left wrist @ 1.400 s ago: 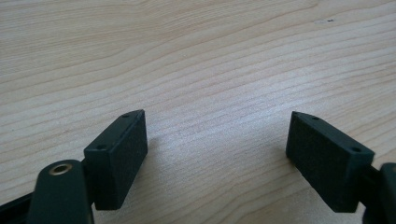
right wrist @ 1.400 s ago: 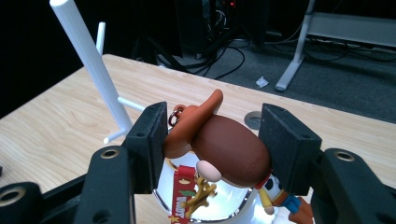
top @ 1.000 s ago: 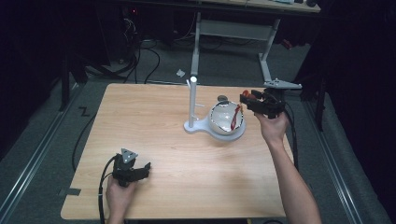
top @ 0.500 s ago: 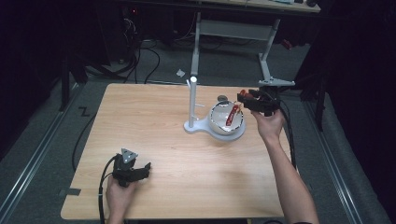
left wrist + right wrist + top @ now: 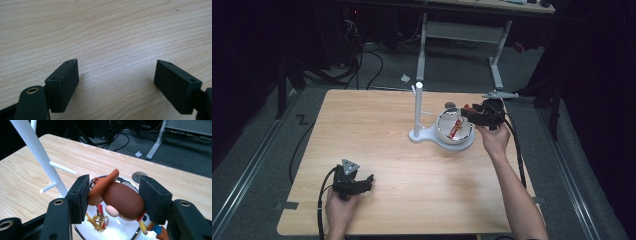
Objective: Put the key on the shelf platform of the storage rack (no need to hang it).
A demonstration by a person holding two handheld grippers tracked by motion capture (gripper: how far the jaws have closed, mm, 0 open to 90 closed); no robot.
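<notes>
While the right gripper [image 5: 113, 200] clamped the toy figure [image 5: 122, 201] above the bowl [image 5: 455, 140], a slow, centred lowering suited; the left gripper [image 5: 116, 85] sat open.

Dim workroom around a lit wooden table

The light wood table [image 5: 377, 130] stands on grey carpet [image 5: 262, 135]; black cables [image 5: 372, 60] trail across the far floor, where a white-legged desk frame [image 5: 494, 55] stands, and darkness swallows the left and right sides.
</notes>
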